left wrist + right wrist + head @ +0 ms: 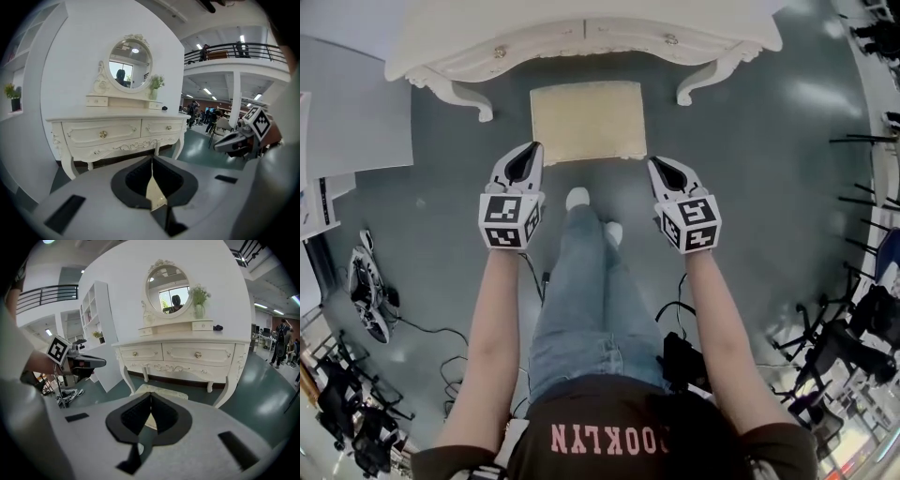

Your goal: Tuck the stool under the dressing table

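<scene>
Sideways on to the person, the stool (589, 122) has its long axis running across, parallel to the front of the dressing table (581, 37). It stands on the floor between the table's front legs, mostly out from under the top. It lies just ahead of the left gripper (532, 148) and right gripper (653, 164), between their tips. Both forearms reach forward side by side, with the grippers tilted down and their jaws pressed together on nothing.
</scene>
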Demonstrator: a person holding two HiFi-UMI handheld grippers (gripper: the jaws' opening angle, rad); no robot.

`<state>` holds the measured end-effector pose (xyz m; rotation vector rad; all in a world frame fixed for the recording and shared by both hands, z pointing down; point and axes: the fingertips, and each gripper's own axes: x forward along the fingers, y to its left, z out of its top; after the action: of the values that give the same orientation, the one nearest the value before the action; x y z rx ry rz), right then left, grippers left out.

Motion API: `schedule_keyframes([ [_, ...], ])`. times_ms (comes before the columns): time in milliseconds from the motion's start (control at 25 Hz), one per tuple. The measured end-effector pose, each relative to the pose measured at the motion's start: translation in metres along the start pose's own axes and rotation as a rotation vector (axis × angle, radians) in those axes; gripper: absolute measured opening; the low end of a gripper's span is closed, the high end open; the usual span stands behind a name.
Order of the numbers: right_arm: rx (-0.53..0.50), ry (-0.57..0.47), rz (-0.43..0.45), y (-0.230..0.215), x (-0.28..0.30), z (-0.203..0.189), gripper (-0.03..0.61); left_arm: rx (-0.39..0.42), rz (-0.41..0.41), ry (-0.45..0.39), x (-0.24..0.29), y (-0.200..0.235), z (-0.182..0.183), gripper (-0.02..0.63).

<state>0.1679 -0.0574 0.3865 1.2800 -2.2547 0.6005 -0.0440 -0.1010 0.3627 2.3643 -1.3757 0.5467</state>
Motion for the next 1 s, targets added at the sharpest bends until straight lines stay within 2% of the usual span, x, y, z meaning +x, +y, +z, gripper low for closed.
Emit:
schedule_keyframes([
  [240,0.015,0.013,-0.026,-0.012,0.029,-0.038,0.0,-0.033,0.034,0.02,0.022,0.008,-0.048,0.006],
  [440,0.047,0.036,0.0,-0.02,0.057,-0.077,0.002,-0.107,0.015,0.095,0.044,0.004,-0.101,0.008],
  [480,0.05,0.044,0.01,-0.02,0.064,-0.085,0.013,-0.116,0.015,0.11,0.048,0.004,-0.112,0.008],
  [520,0.05,0.056,0.019,-0.019,0.071,-0.094,0.055,-0.123,0.02,0.124,0.052,0.005,-0.121,0.008],
  [560,0.05,0.071,0.027,-0.018,0.078,-0.102,0.134,-0.132,0.024,0.136,0.055,0.008,-0.13,0.012],
  [600,0.049,0.089,0.036,-0.017,0.084,-0.109,0.229,-0.144,0.025,0.146,0.06,0.01,-0.138,0.093],
  [640,0.046,0.107,0.043,-0.016,0.091,-0.117,0.292,-0.159,0.024,0.156,0.064,0.013,-0.146,0.27],
  [680,0.038,0.124,0.049,-0.015,0.096,-0.124,0.295,-0.172,0.025,0.171,0.068,0.016,-0.154,0.311],
  [840,0.011,0.176,0.051,-0.019,0.115,-0.149,0.295,-0.183,0.023,0.244,0.078,0.025,-0.19,0.311],
  [1000,0.028,0.238,0.028,-0.034,0.137,-0.18,0.295,-0.143,0.006,0.315,0.088,0.036,-0.224,0.311],
])
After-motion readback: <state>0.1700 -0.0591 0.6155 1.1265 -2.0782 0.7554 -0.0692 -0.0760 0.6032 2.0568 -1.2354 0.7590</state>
